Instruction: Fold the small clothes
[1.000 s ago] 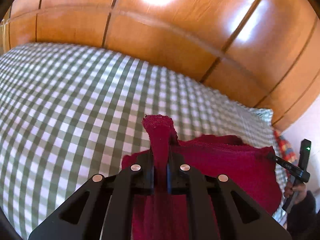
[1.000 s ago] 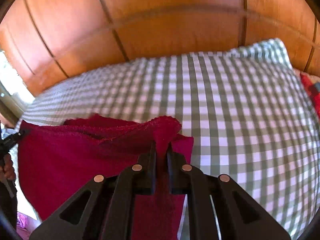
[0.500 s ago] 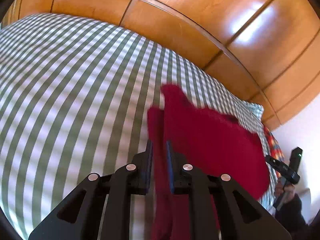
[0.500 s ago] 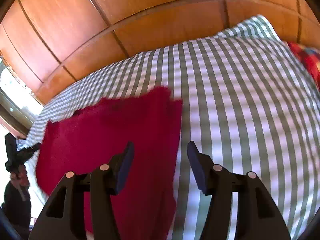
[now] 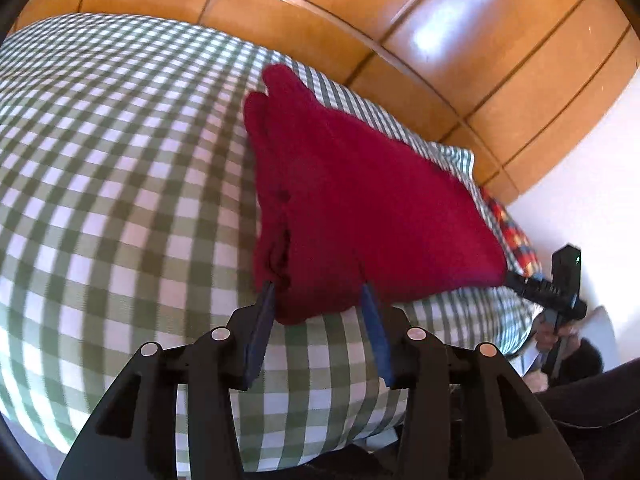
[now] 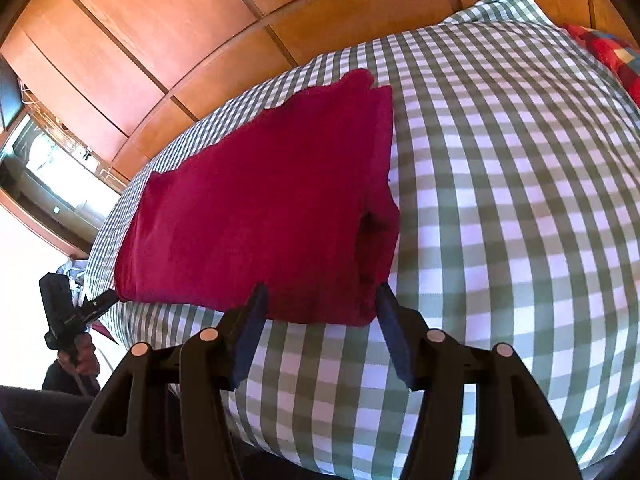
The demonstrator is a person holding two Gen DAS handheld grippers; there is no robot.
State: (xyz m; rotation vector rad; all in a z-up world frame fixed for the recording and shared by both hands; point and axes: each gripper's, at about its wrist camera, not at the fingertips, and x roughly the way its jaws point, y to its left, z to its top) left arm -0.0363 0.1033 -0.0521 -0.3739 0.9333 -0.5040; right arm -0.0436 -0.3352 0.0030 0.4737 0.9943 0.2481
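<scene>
A dark red cloth (image 5: 360, 200) (image 6: 260, 208) lies folded flat on the green-and-white checked bed cover (image 5: 120, 184) (image 6: 500, 220). My left gripper (image 5: 318, 300) hangs just before the cloth's near left corner, its jaws opening, with the corner showing between the tips but no pad pressing on it. My right gripper (image 6: 320, 300) stands open in front of the cloth's near right corner, which shows between its blue pads (image 6: 394, 344) untouched. Each wrist view catches the other gripper (image 5: 560, 292) (image 6: 68, 312) at the far end of the cloth, held in a hand.
Glossy wooden wardrobe doors (image 5: 400, 20) (image 6: 180, 40) rise behind the bed. A red, blue and yellow patterned pillow (image 5: 516, 236) (image 6: 612, 56) lies at the bed's right end. A window (image 6: 48, 160) shows at the left. The bed's near edge drops off below the grippers.
Both grippers let go of the red cloth corners and pulled back toward the bed's near edge. The cloth now lies folded flat on the cover. The right jaws parted first, then the left.
</scene>
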